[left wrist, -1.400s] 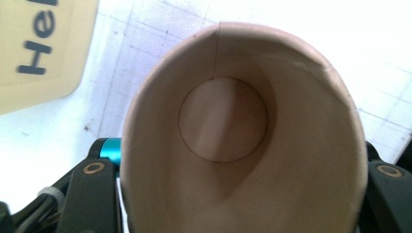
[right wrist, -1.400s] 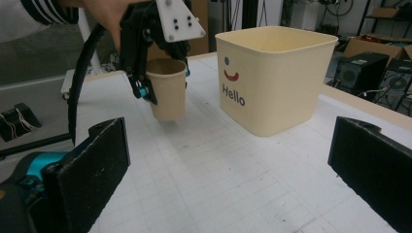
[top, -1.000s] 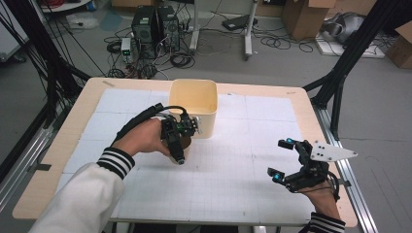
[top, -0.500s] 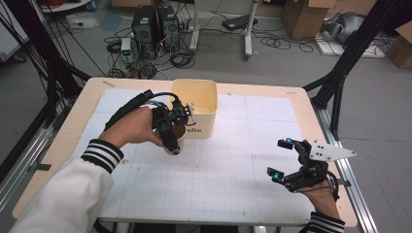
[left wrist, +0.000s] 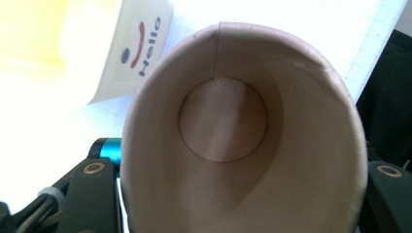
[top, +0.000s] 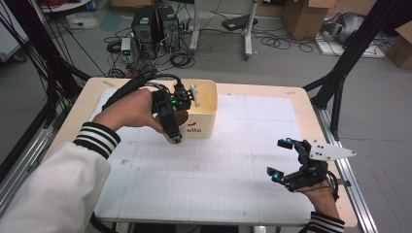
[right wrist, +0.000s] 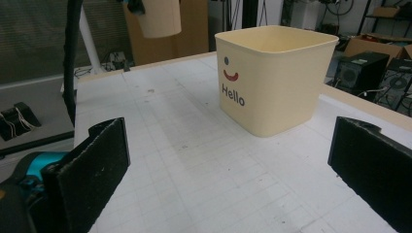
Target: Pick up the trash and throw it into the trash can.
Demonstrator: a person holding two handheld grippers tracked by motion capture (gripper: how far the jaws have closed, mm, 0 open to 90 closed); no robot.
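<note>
We see pale yellow square plastic bin (right wrist: pixel 277 77), dark blue dot, red smile, dark blue "Hello" on wall. We note tan round paper cup (left wrist: pixel 243 145), plain pinkish-brown inside. We spot white mat with fine grey grid (top: pixel 218 170) over light wood tabletop (top: pixel 316 116). Left sleeve (top: pixel 53 184) white, cuff black-and-white striped. Black right gripper (top: pixel 284 159), teal tips, grey plate dotted black.

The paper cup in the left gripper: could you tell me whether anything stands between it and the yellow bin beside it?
Nothing visible does. The paper cup, held by the left gripper, is lifted right in front of the yellow bin, whose open top looks unobstructed.
</note>
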